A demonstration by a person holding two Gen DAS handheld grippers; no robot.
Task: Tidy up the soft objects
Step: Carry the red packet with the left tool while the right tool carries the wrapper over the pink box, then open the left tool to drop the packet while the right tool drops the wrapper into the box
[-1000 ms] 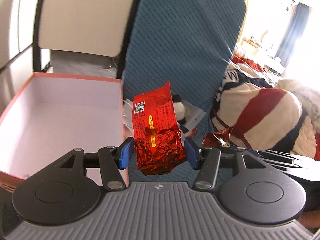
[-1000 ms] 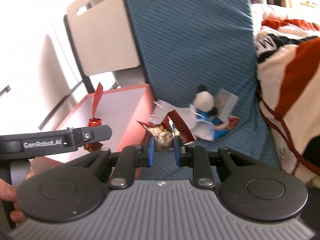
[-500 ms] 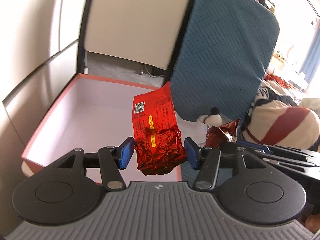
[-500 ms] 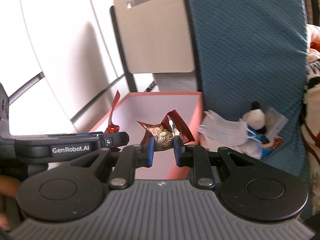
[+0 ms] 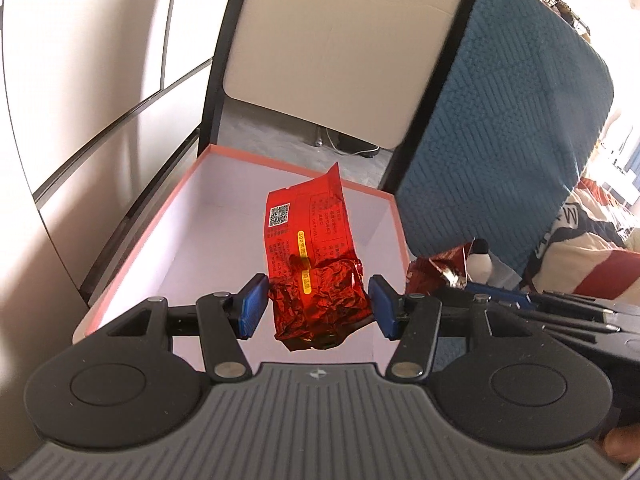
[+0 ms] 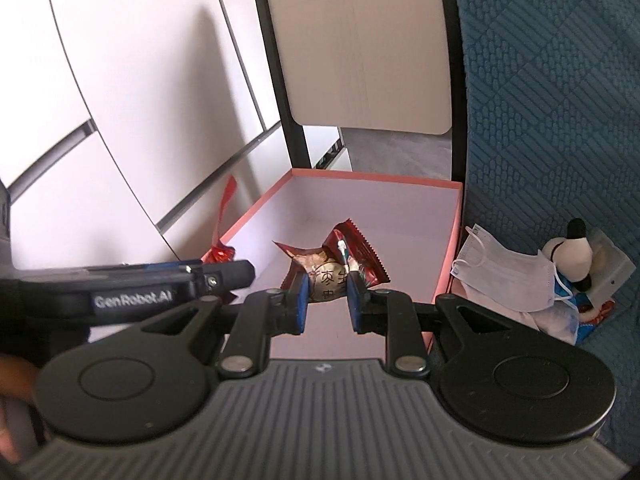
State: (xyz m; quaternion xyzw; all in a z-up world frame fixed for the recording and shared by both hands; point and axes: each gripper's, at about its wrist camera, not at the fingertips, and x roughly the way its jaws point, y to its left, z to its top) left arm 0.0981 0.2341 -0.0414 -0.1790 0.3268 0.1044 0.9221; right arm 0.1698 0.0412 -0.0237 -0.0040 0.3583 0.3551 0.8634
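My left gripper (image 5: 316, 306) is shut on a crinkled red foil packet (image 5: 310, 264) with a QR code and holds it above the open pink-rimmed box (image 5: 168, 220). My right gripper (image 6: 327, 294) is shut on a dark red snack wrapper (image 6: 332, 266) with a round pastry inside and holds it over the same box (image 6: 376, 178). The left gripper's side shows at the left of the right wrist view, with the red packet's tip (image 6: 228, 196) sticking up. The box's white floor looks bare.
A blue quilted cushion (image 6: 560, 100) stands right of the box. On it lie a white face mask (image 6: 508, 276), a small black-and-white plush toy (image 6: 572, 254) and a clear packet. A beige chair back (image 5: 340, 52) stands behind the box. A striped blanket (image 5: 580, 252) lies far right.
Both grippers have carried their packets leftward from over the blue cushion to above the box. Both stay shut on them.
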